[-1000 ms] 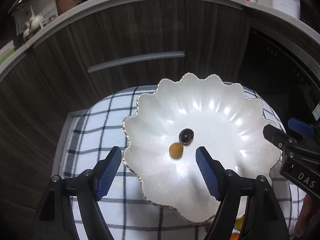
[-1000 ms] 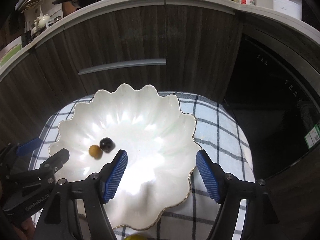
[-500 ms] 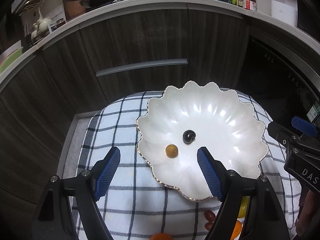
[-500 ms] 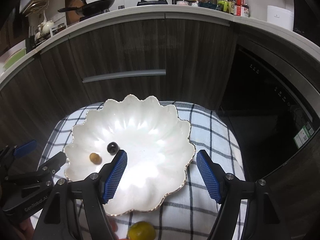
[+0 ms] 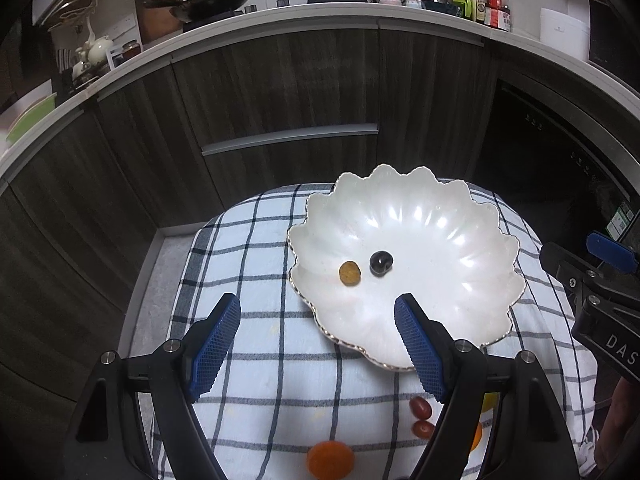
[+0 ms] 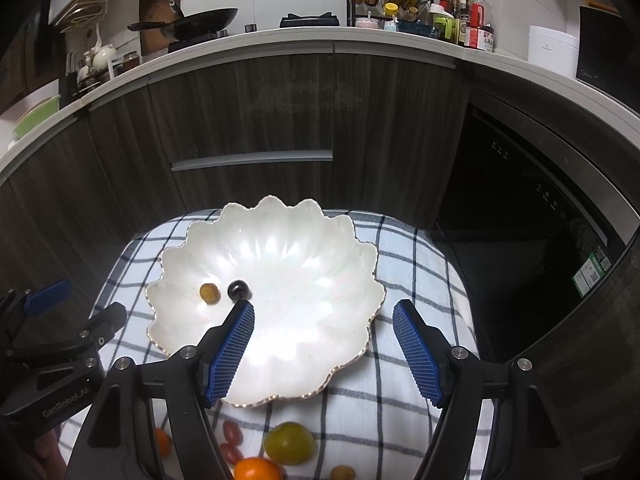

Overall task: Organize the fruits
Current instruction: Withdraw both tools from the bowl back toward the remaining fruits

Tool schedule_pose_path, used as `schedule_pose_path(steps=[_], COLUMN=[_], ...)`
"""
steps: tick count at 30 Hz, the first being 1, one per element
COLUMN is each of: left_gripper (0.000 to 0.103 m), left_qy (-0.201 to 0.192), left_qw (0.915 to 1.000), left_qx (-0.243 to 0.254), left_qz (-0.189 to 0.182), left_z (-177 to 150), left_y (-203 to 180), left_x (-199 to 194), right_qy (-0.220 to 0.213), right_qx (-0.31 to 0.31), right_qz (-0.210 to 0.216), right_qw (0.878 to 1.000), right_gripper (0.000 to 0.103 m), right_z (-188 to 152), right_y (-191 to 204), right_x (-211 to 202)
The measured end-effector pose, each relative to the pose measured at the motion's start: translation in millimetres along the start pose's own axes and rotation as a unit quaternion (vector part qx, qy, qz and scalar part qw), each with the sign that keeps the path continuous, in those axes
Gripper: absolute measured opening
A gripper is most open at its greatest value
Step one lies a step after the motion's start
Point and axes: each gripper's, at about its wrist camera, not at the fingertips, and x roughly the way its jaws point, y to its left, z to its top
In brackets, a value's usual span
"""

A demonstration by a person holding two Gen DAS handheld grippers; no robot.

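White scalloped ceramic bowl w/ a thin gold rim (image 5: pixel 472 208) sits on a blue-and-white checked cloth (image 5: pixel 256 240); all places below are relative to that bowl.

Inside it, on the floor towards its left side: 1 small tan-orange round fruit (image 5: pixel 349 273) and 1 dark purple-black grape (image 5: pixel 381 263), just beside each other, grape on the right.

Outside it, on the cloth at the near side:
- 2 small red oval tomatoes (image 6: pixel 233 431), close together
- 1 yellow-green round fruit (image 6: pixel 290 443)
- 1 orange mandarin (image 6: pixel 258 469) at the pic's bottom edge, nearer than the green fruit
- 1 small yellowish-brown fruit (image 6: pixel 343 473), partly cut off by the frame
- 1 more orange fruit (image 6: pixel 162 442), mostly hidden behind a gripper arm.

Left gripper (image 5: pixel 318 340), black w/ blue ribbed pads: jaws wide apart, nothing between them; it hangs above the bowl's near-left rim, 1 pad over the cloth, the other over the bowl.

Right gripper (image 6: pixel 324 346), same build: jaws wide apart, nothing gripped; it hangs above the bowl's near-right rim, left pad over the bowl just nearer than the grape, right pad over the cloth.

Beyond the bowl: dark wood-grain cabinet fronts (image 6: pixel 248 104) under a white countertop.
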Motion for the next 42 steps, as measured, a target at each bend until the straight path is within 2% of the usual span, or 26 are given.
schedule_pose_path(steps=[17,29,42], left_gripper=[0.079,0.079,0.08], left_qy=[-0.004,-0.008,-0.015], left_qw=[0.9999,0.9998,0.9999], left_qx=[0.014,0.005,-0.004], left_qz=[0.001,0.017,0.002], left_z=[-27.5,-63.1,-96.2], left_y=[-10.1,-20.6,-33.9], left_x=[-17.2,-27.6,-39.3], right_qy=[0.005,0.006,-0.003], right_qx=[-0.001,-0.01,-0.006], right_qz=[-0.006,-0.019,-0.021], right_qw=[1.0,1.0,1.0], right_gripper=[0.073,0.073,0.073], right_z=[-24.7,-51.7,-84.7], right_y=[-5.3,-16.0,-29.3], right_x=[-15.1,-25.8,-38.7])
